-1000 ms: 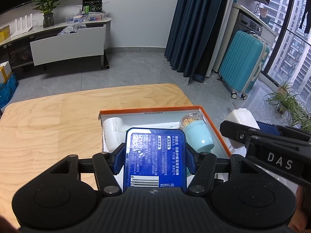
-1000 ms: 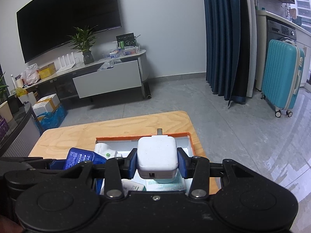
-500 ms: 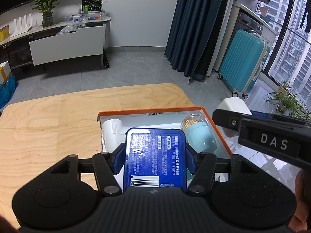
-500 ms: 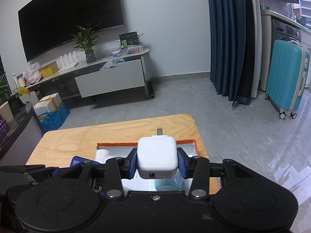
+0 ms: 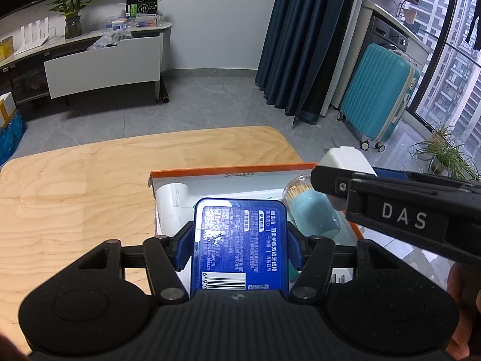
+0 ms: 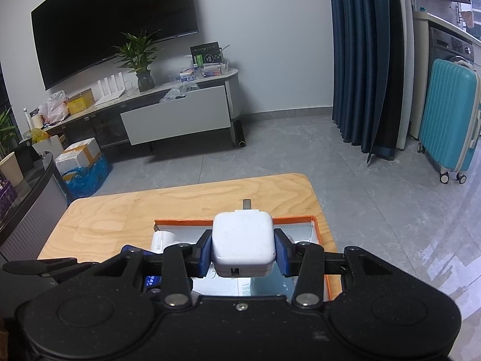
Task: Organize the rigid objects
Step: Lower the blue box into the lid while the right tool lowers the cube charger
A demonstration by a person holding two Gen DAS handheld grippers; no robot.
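The left gripper [image 5: 240,240] has its fingers [image 5: 185,248] clenched on a blue tin [image 5: 240,246], held above the near part of an orange-rimmed box [image 5: 231,171] on the tabletop [image 5: 75,195]. The right gripper [image 6: 243,251] grasps a white charger [image 6: 243,240] between its fingers, over the same box. Ahead of the left fingers a white pipe elbow [image 5: 171,198] and a teal toothpick jar [image 5: 312,210] already lie inside. The likely risks: the two grippers are close and could knock together, a lowered tin could land on the jar or elbow and sit tilted, and the smooth charger could slip if bumped.
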